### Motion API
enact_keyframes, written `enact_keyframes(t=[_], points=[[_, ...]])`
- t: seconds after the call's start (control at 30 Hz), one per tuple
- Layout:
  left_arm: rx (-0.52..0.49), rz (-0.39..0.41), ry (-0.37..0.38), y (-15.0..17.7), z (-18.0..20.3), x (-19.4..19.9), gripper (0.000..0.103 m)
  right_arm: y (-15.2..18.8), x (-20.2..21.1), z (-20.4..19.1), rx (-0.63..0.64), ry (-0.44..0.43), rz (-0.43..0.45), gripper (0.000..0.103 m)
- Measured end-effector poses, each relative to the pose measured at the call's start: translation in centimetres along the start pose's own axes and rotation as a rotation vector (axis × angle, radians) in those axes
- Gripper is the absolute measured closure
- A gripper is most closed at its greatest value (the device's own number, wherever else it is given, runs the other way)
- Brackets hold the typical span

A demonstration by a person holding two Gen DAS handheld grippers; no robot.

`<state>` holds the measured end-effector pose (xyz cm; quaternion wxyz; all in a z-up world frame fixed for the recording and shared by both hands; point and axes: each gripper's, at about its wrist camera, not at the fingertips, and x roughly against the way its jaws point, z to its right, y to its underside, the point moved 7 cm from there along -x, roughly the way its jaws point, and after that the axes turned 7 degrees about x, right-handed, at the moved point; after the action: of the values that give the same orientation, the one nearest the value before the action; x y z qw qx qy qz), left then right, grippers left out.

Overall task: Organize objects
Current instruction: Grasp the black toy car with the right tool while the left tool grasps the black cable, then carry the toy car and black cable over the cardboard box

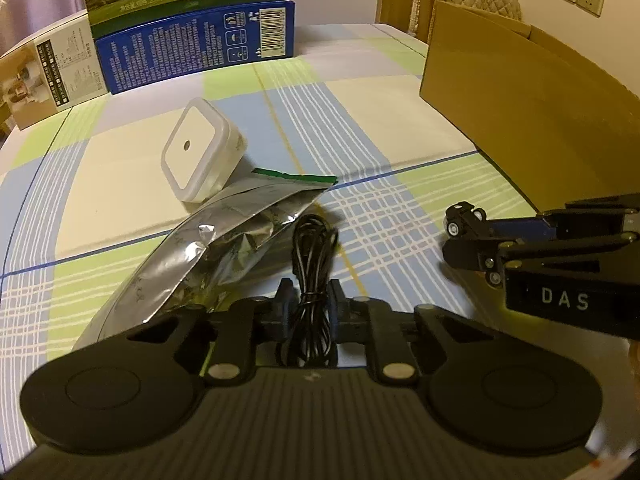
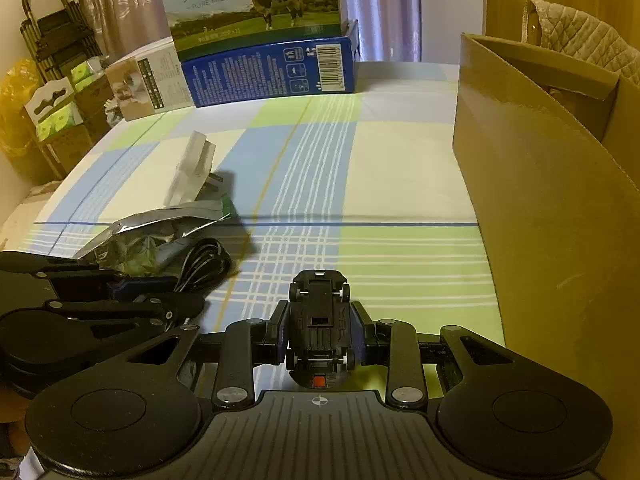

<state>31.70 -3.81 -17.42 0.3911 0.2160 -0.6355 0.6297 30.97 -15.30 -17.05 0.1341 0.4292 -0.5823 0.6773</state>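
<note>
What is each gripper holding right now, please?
Left gripper: closed on the bundled black cable.
Right gripper: closed on the black toy car.

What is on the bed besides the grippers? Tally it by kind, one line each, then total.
Printed cartons: 2, milk carton and small carton
Cardboard box: 1
White night light: 1
Foil pouch: 1
Black cable bundle: 1
Toy car: 1
Total: 7

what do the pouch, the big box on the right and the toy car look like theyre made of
Pouch: likely metallised foil or plastic film; shiny, creased, mirror-like glints.
Big box: plain brown cardboard, matte, with a folded flap on top.
Toy car: seems moulded black plastic, slightly glossy, underside up between the right gripper fingers; its wheels may be rubber, which I cannot tell.
</note>
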Motion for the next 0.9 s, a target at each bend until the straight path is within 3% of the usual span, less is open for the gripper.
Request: enact_keyframes(t=[0.53, 0.9], points=[[0.13, -0.049, 0.006, 1.8, -0.5, 2.2, 0.092, 0.4, 1.3, -0.7, 0.021, -0.012, 0.0, 0.075], [0.23, -0.017, 0.0, 3.4, 1.2, 7.4, 0.092, 3.9, 6.6, -1.6, -0.006, -0.011, 0.008, 0.076]])
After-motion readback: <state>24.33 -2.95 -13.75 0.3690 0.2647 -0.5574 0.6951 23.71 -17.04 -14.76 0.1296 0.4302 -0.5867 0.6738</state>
